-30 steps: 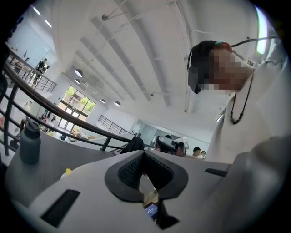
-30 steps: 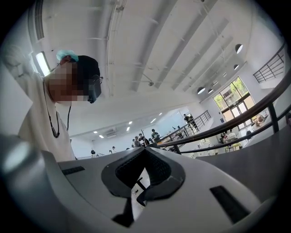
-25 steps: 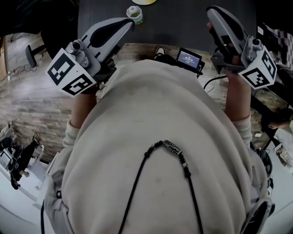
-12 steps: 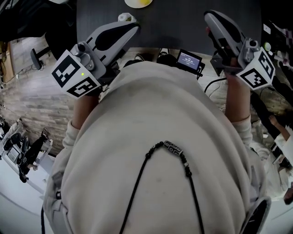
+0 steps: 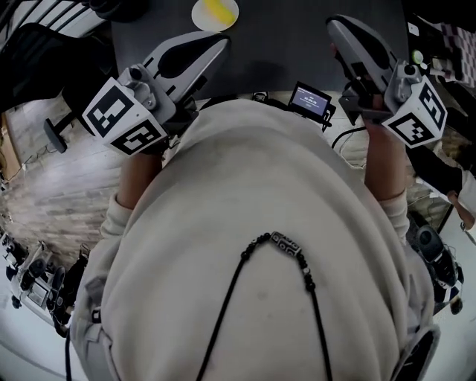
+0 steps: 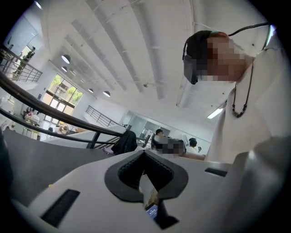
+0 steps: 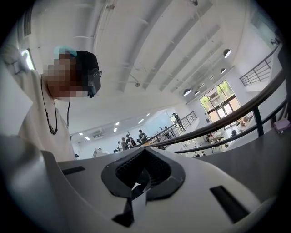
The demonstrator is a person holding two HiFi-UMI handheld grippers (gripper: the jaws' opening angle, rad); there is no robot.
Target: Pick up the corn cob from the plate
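left gripper: jaws together, empty | right gripper: jaws together, empty

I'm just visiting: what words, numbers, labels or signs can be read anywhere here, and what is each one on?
No text here can be read.
Small screen: lit lines of writing, too small to read.
Cube on the left tool: black-and-white square pattern, no letters.
Cube on the right tool: the same kind of pattern, no letters.

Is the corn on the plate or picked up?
On the plate. The yellow corn lies on the white plate, and nothing touches it.
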